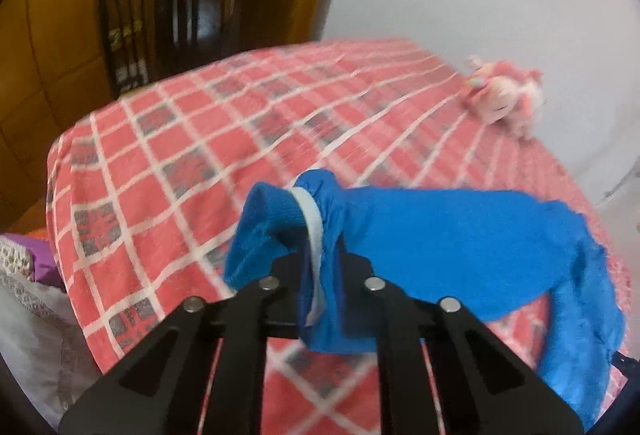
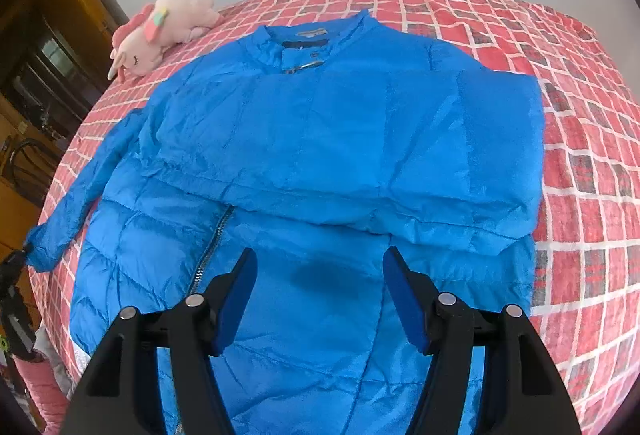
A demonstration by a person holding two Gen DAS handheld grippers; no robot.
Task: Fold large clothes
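A bright blue puffer jacket (image 2: 340,135) lies front up on the red checked bedspread (image 2: 580,175), collar toward the wall. One sleeve is folded across its chest. The other sleeve (image 2: 80,187) stretches out to the left edge of the bed. My left gripper (image 1: 324,267) is shut on that sleeve's cuff (image 1: 276,219), which has a white band, and holds it above the bedspread (image 1: 160,155). That left gripper (image 2: 12,267) shows at the far left of the right wrist view. My right gripper (image 2: 320,255) hangs open over the jacket's lower front, beside the zip, with nothing between its blue pads.
A pink plush toy (image 2: 160,31) lies near the collar by the white wall, also visible as the plush toy (image 1: 504,95). Beyond the bed's left edge stand a wooden wardrobe and a dark metal chair (image 1: 128,15). White and purple cloth (image 1: 28,275) lies beside the bed.
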